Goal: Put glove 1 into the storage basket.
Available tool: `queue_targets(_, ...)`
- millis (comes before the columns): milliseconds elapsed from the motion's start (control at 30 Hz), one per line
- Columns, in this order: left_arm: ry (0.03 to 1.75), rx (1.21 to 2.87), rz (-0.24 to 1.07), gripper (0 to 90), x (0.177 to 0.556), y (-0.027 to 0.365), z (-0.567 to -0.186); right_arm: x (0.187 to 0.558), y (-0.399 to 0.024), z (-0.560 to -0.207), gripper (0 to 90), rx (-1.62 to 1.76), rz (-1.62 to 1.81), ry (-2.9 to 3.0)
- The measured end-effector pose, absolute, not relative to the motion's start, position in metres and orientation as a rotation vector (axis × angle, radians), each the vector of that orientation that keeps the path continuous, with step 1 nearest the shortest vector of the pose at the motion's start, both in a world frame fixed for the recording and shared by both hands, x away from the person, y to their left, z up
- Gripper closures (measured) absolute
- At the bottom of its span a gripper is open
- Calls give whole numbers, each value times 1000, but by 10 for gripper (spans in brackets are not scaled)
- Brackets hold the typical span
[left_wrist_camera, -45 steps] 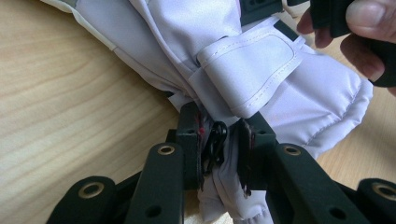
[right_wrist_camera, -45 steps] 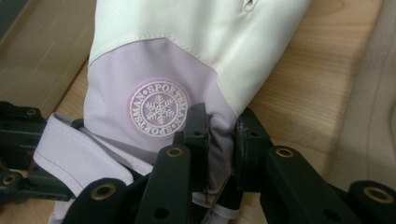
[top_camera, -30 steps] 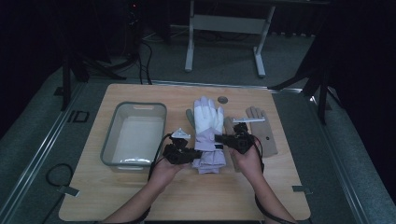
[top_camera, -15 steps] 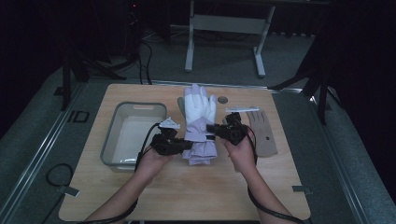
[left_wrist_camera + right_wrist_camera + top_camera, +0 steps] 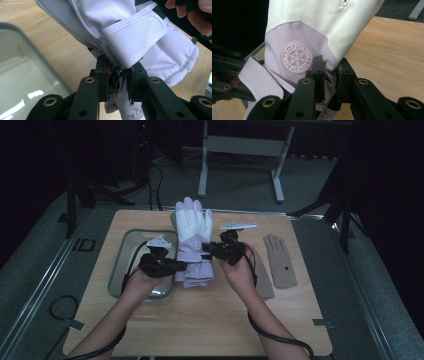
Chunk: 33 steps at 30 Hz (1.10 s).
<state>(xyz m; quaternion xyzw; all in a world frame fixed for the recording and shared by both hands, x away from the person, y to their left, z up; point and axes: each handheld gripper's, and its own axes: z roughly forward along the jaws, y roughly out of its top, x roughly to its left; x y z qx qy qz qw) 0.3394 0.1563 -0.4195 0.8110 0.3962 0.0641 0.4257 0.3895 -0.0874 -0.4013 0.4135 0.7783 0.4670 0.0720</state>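
A white and lilac ski glove (image 5: 192,237) hangs above the wooden table (image 5: 200,320), held from both sides with its fingers pointing away from me. My left gripper (image 5: 176,266) is shut on the glove's left side near the strap (image 5: 135,37), and fabric is pinched between its pads (image 5: 117,80). My right gripper (image 5: 207,249) is shut on the glove's right side, just below the round snowflake badge (image 5: 297,58). In the right gripper view the glove (image 5: 317,25) rises in front of the jaws, and the left gripper (image 5: 227,75) shows at the left.
A clear plastic tub (image 5: 131,255) stands on the table's left half, under my left hand. A tan knit glove (image 5: 281,261) lies flat at the right. A second tan piece (image 5: 264,287) lies partly hidden beside my right wrist.
Both grippers have lifted the ski glove off the table and carried it left, toward the tub. The glove's cuff now hangs free below the jaws.
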Motion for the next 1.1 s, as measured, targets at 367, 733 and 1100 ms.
queue_targets(367, 1032, 2037, 189, 750, 335, 209, -417, 396, -34, -405, 792, 1216, 1450, 2375)
queue_targets(733, 1113, 2066, 160, 749, 337, 270, -420, 400, 31, -415, 793, 1215, 1462, 2405)
queue_targets(1100, 1178, 2116, -5, 744, 344, 295, -464, 395, 62, -461, 793, 1329, 1352, 2466)
